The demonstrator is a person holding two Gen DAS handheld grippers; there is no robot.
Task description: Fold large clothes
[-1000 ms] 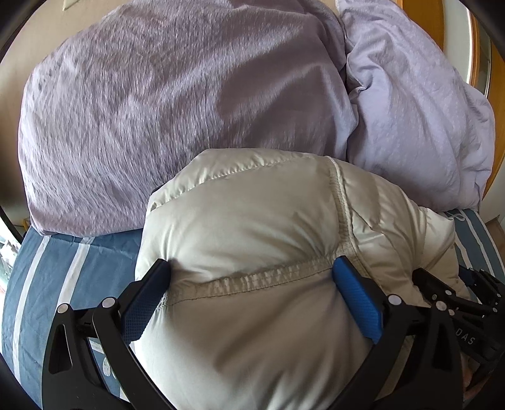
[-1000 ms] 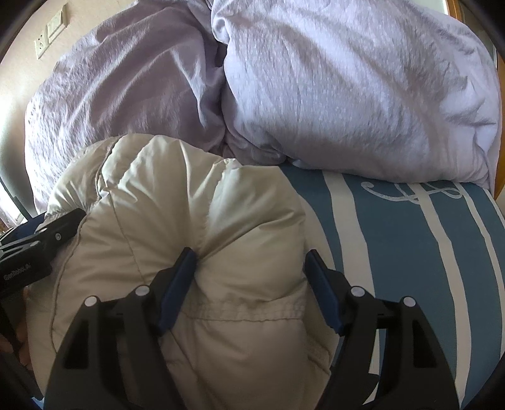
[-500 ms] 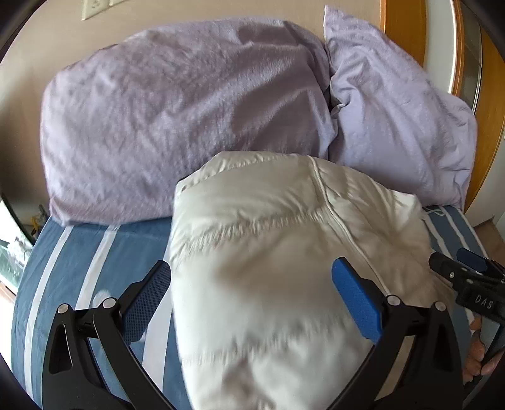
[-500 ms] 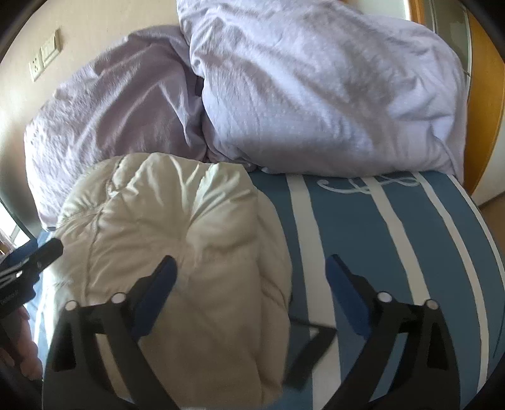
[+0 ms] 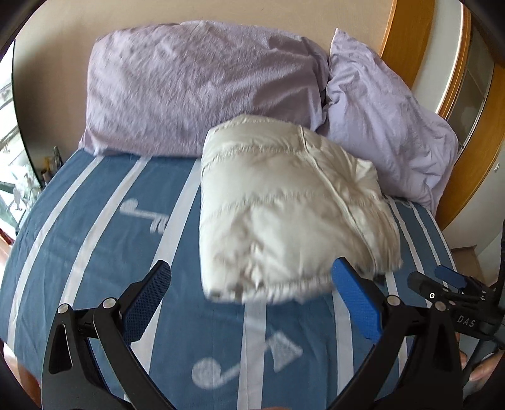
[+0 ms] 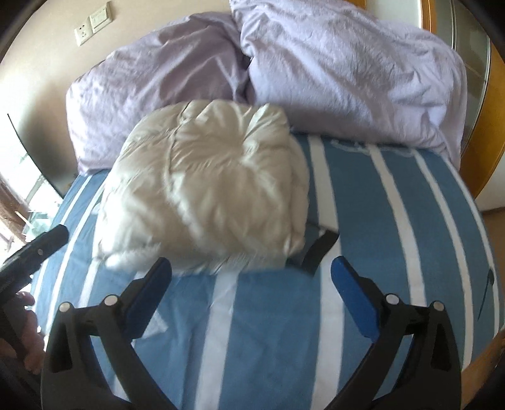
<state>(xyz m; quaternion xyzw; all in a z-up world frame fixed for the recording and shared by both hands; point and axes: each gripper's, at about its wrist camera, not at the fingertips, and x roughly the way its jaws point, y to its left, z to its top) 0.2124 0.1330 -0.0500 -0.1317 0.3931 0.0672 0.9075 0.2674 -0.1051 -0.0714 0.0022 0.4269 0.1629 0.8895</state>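
Observation:
A cream puffer jacket lies folded into a thick bundle on the blue striped bed sheet, against the pillows. My left gripper is open, drawn back to the bundle's near edge, with nothing pressed between its blue pads. In the right wrist view the same jacket lies just beyond my right gripper, whose jaws are opening with nothing between them. A black strap sticks out from under the bundle's right side. Each gripper shows at the edge of the other's view.
Two lilac pillows lean on the wall behind the jacket. A wooden frame stands at the right, a window at the left. Wall sockets sit above the pillows. A hand shows at the lower left.
Both grippers let go of the jacket and pulled back and up. The bundle now lies free on the sheet, and much more of the bed shows.

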